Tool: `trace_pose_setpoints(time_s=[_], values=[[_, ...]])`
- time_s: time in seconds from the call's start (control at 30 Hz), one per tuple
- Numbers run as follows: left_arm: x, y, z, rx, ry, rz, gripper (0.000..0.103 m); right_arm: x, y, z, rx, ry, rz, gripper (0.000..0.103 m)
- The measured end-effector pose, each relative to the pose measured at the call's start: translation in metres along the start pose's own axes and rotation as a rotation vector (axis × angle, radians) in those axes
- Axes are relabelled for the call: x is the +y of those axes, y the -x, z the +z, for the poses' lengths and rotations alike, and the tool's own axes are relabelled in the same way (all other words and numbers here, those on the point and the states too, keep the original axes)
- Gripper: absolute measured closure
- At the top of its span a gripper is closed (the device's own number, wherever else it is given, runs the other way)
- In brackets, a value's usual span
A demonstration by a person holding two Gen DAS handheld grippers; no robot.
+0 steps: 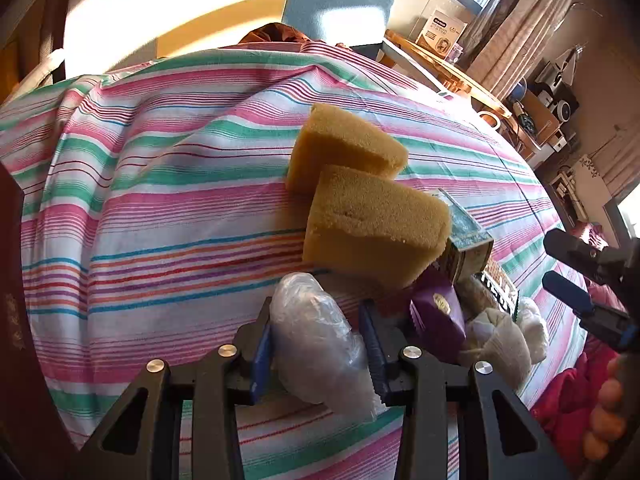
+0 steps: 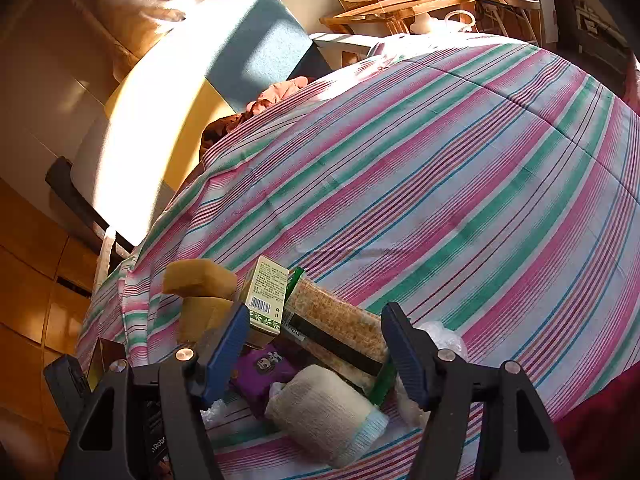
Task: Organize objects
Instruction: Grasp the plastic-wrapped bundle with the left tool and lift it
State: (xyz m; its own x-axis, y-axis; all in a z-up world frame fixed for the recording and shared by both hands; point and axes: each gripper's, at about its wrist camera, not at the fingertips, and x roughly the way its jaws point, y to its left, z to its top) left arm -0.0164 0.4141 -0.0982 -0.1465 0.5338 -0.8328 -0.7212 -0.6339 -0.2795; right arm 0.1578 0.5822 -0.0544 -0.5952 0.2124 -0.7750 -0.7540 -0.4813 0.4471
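My left gripper [image 1: 316,316] is shut on a clear plastic bag bundle [image 1: 320,344], held just above the striped bedspread [image 1: 160,184]. Ahead of it lie two yellow sponges [image 1: 372,224], one leaning on the other, a green box [image 1: 468,240], a purple packet [image 1: 438,312] and a rolled cream sock [image 1: 500,336]. My right gripper [image 2: 316,328] is open and empty, its jaws wide apart over the pile: the rolled sock [image 2: 328,412], the purple packet [image 2: 264,368], a cracker pack [image 2: 340,328], the green box [image 2: 266,296] and the sponges [image 2: 200,280].
The right gripper shows at the right edge of the left wrist view [image 1: 588,280]. A red cloth [image 1: 576,392] lies at the bed's right edge. A wooden table [image 2: 400,6] with a carton stands beyond the bed. The striped bedspread [image 2: 440,168] stretches far ahead.
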Motion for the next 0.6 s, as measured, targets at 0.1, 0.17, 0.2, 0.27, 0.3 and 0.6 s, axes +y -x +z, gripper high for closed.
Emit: trace_pose_setpoints(time_s=[0.1,0.17,0.2,0.27,0.3,0.6], values=[[0.002,0.009,-0.016,-0.004,-0.034,0.006,0.062,-0.005,0.007,0.002,-0.04,-0.026,-0.004,0.034],[0.004,0.016,-0.026,-0.001,-0.058,0.013,0.062,-0.013,0.015,0.006,-0.083,-0.063,-0.009,0.034],[0.005,0.019,-0.031,0.003,-0.066,0.013,0.062,-0.018,0.018,0.007,-0.095,-0.087,-0.009,0.034],[0.005,0.024,-0.041,0.011,-0.087,0.022,0.062,-0.027,0.019,0.008,-0.103,-0.128,-0.015,0.034],[0.005,0.026,-0.046,0.013,-0.099,0.03,0.063,-0.03,0.019,0.009,-0.1,-0.143,-0.021,0.034],[0.001,0.046,-0.084,-0.016,-0.204,0.062,0.066,-0.049,0.013,0.007,-0.071,-0.219,-0.096,0.035]])
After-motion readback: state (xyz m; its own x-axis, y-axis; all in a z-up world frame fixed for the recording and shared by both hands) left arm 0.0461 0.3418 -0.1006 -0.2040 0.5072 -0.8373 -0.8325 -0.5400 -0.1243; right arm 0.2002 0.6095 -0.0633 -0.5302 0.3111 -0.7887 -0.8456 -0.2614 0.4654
